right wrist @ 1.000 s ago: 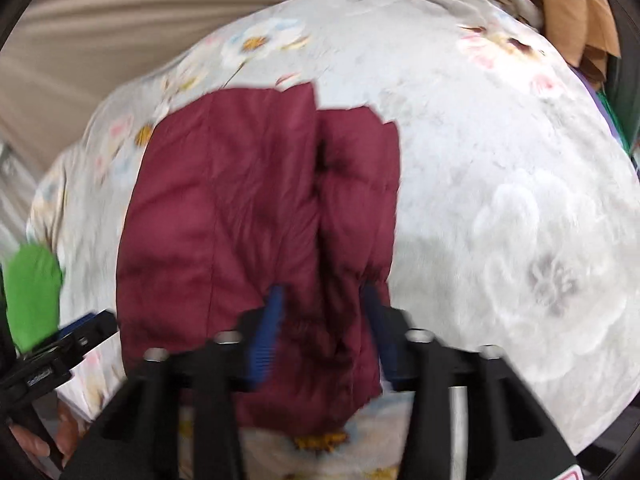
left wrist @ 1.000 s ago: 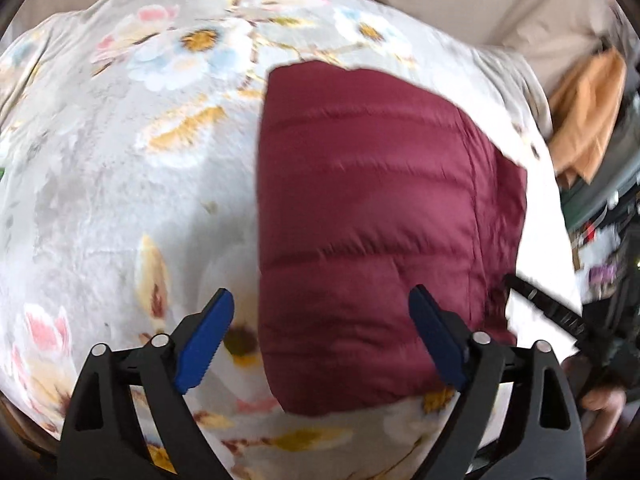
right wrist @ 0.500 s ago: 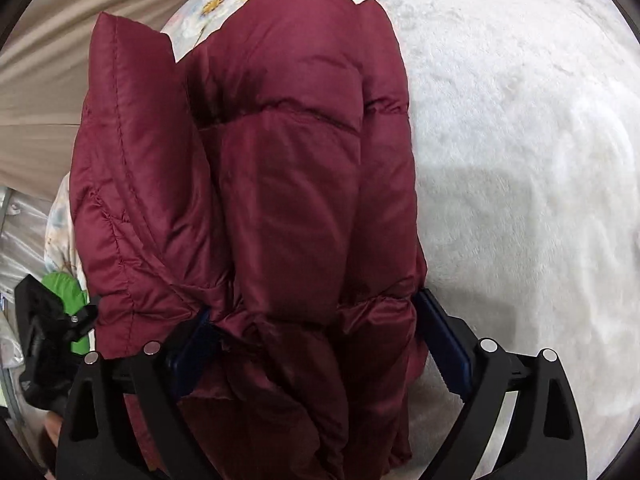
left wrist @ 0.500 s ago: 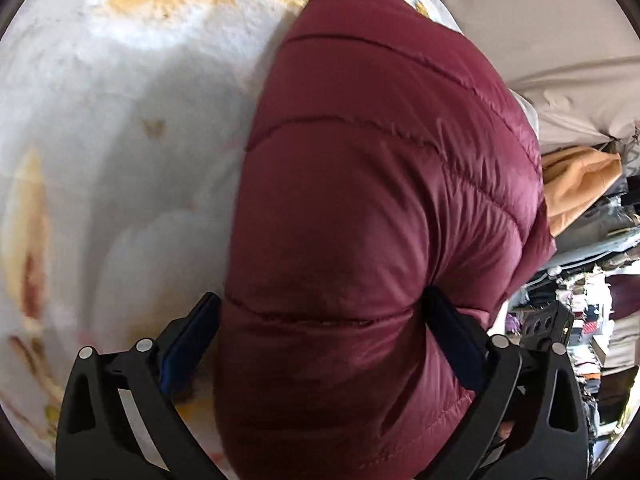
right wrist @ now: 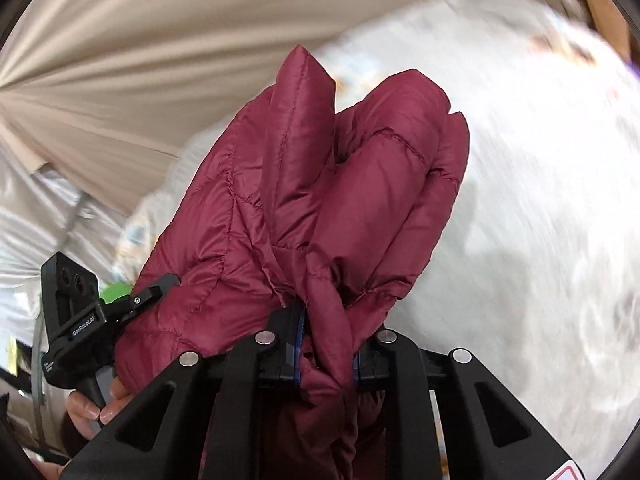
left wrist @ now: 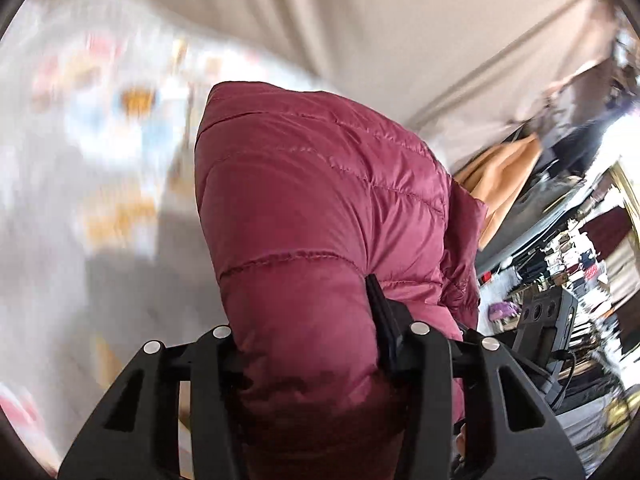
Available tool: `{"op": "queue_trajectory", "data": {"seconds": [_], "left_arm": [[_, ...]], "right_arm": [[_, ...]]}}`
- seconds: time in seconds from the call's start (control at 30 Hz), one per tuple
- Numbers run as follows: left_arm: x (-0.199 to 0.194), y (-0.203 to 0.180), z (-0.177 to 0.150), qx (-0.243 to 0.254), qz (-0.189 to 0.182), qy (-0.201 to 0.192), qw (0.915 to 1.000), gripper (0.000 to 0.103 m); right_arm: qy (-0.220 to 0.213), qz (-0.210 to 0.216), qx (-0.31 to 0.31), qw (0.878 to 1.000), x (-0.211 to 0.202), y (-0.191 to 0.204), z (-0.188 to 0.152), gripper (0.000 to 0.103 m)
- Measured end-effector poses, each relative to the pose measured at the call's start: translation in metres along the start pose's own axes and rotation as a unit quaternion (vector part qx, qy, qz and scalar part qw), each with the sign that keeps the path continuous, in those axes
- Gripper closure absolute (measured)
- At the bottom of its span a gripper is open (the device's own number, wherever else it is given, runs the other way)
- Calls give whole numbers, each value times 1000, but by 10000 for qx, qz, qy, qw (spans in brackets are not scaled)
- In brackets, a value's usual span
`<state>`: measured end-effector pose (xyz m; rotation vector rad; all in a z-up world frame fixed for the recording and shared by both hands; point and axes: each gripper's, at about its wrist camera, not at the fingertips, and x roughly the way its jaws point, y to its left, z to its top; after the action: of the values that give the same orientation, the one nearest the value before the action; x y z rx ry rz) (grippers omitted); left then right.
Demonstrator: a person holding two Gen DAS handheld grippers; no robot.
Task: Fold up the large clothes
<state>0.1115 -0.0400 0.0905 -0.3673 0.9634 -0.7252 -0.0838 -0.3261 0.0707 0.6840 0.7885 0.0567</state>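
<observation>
Both hand-held grippers clamp the folded maroon puffer jacket (left wrist: 320, 220), up off the floral blanket (right wrist: 540, 160); the left hand-held gripper (left wrist: 308, 340) squeezes a fat bundle, the right hand-held gripper (right wrist: 326, 352) only a thin bunched edge. That slick shell could slide free; loose layers could flop open.

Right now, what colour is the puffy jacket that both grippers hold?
Dark red, maroon. The jacket shows best in the right wrist view.
</observation>
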Motion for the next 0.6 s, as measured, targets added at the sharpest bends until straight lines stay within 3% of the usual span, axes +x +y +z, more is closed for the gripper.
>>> {"op": "queue_trajectory", "data": {"seconds": [0.17,0.3,0.33,0.43,0.5,0.6], "left_arm": [[-29,12,58,593,285,-497,9966,59],[17,68,76,679,925,-268,9930,43],[31,86,75,640,1101,-168,9917,39],[60,149,61,329,1965,202,9797,43],[48,165,50,148,1960,147,9804,43],[14,154,34,341,1973,-16,9798,42]], "right_arm": [[-367,319,-476,9977,31,53,51,85],[72,299,-237,9992,102,43,59,75],[197,218,-194,9994,109,25,45,72],[570,-531,203,9967,163,-16,34,72],[470,-838,646,9933,161,-37,26,72],[121,-743,800,9940,123,-37,15,77]]}}
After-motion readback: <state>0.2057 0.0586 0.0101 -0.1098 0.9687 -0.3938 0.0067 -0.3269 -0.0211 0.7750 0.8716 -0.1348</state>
